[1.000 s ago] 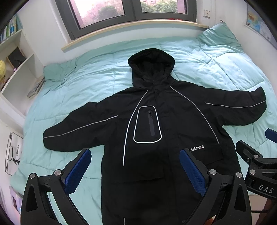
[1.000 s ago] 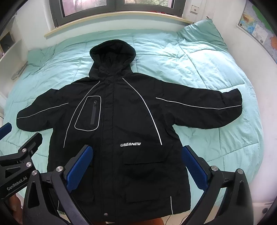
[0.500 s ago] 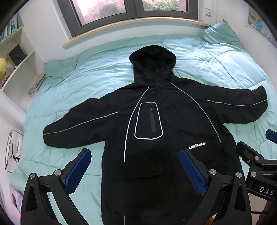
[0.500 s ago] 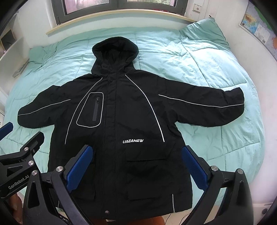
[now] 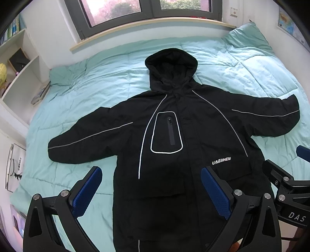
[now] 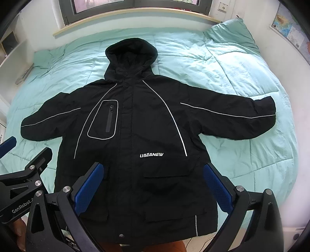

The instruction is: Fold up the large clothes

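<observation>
A black hooded jacket (image 5: pixel 174 139) with white piping lies flat, front up, on the bed, both sleeves spread out and hood toward the window. It also fills the right wrist view (image 6: pixel 135 135). My left gripper (image 5: pixel 151 186) is open and empty, held above the jacket's lower left part. My right gripper (image 6: pixel 153 184) is open and empty above the lower hem and pockets. Each gripper shows at the edge of the other's view: the right gripper (image 5: pixel 286 182) and the left gripper (image 6: pixel 23 174).
The bed carries a mint green duvet (image 5: pixel 96 87) and a pillow (image 5: pixel 246 38) at the far right. A window (image 5: pixel 145 11) is behind, white shelves (image 5: pixel 17 77) stand at left, and a map (image 6: pixel 290 29) hangs on the right wall.
Both grippers have drawn back slightly toward the foot of the bed, so the jacket sits a little higher and smaller in view. The jacket has not moved.
</observation>
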